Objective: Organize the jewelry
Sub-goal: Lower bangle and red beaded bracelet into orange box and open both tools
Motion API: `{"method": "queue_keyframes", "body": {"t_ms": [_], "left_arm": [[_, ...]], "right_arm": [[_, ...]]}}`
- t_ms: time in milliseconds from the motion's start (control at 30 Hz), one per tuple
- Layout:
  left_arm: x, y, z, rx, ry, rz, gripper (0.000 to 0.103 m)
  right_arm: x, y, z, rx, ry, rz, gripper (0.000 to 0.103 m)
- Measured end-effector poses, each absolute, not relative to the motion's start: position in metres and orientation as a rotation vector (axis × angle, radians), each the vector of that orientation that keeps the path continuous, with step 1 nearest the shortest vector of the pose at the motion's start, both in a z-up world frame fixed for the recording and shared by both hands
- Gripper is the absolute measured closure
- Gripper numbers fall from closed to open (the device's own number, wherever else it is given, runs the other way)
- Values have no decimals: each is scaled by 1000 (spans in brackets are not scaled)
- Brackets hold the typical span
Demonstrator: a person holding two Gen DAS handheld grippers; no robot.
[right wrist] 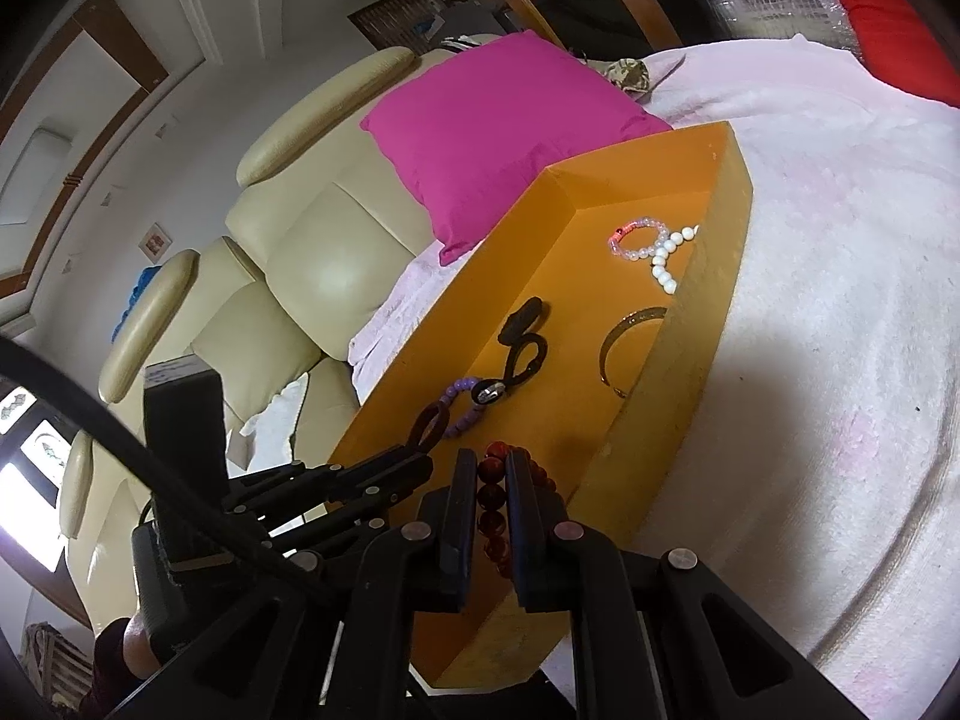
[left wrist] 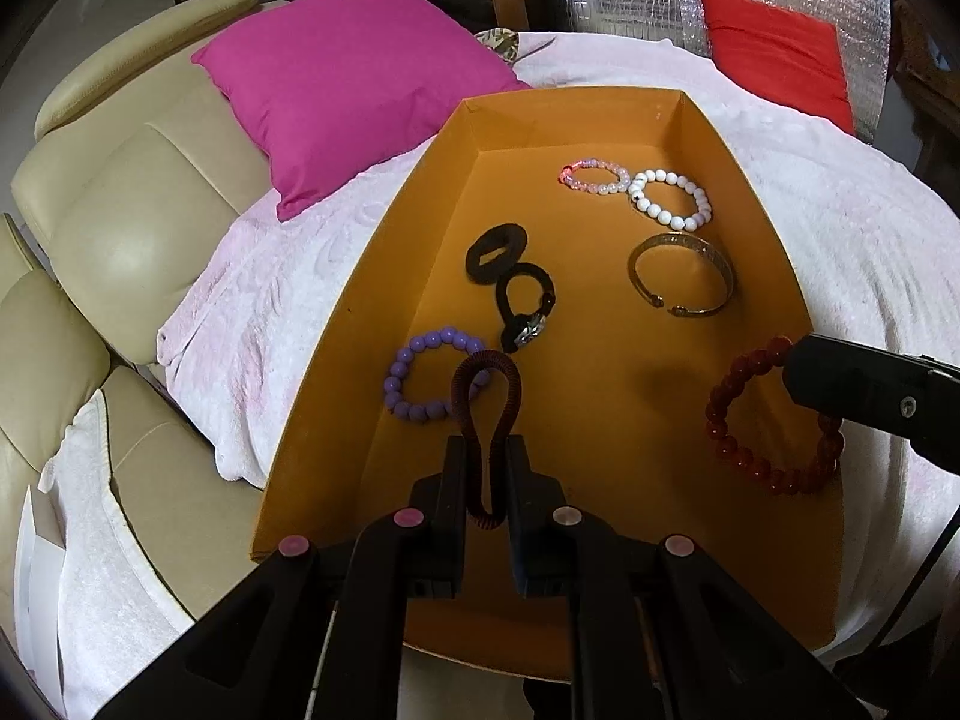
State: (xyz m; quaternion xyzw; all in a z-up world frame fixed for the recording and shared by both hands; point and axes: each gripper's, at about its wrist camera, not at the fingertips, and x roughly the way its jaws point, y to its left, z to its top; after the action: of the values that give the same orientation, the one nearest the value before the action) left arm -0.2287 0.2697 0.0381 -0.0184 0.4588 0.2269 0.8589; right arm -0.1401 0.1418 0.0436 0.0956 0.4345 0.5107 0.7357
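An orange tray [left wrist: 420, 192] lies on a white blanket. My left gripper [left wrist: 486, 450] is shut on a dark red coiled hair tie [left wrist: 486, 396], held over the tray's near left part above a purple bead bracelet [left wrist: 420, 384]. My right gripper [right wrist: 485, 462] is shut on a red bead bracelet [right wrist: 489, 492], which also shows in the left wrist view [left wrist: 774, 420] at the tray's right side. In the tray lie two black hair ties [left wrist: 497, 252], a metal cuff bangle [left wrist: 684, 282], a white bead bracelet [left wrist: 672, 198] and a pink bead bracelet [left wrist: 594, 177].
A magenta cushion [left wrist: 348, 90] lies left of the tray's far end. A red cushion [left wrist: 780, 54] sits at the back right. A cream leather sofa [left wrist: 120, 210] runs along the left. The white blanket [left wrist: 870, 228] surrounds the tray.
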Motion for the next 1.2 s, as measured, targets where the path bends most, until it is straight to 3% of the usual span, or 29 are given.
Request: {"method": "queue_keyframes", "body": {"t_ms": [867,933,1000,1067,1200], "left_arm": [[-225,275,17,-51,1038,506,88],[-225,276,17,-52,1041,514,84],[-224,276,17,-43,1040,521,66],[-224,275,19,-39,1035,530,56],[-222,275,21,-38,1035,530,49]], "right_arm": [[-136,141,37,194,989,1099,92],[-136,141,38,194,995,1098,91],[-134,140,37,199,1006,1097,91],[-133,140,36,208,1017,1096,91],[-132,140,36,206,1019,1096,91]]}}
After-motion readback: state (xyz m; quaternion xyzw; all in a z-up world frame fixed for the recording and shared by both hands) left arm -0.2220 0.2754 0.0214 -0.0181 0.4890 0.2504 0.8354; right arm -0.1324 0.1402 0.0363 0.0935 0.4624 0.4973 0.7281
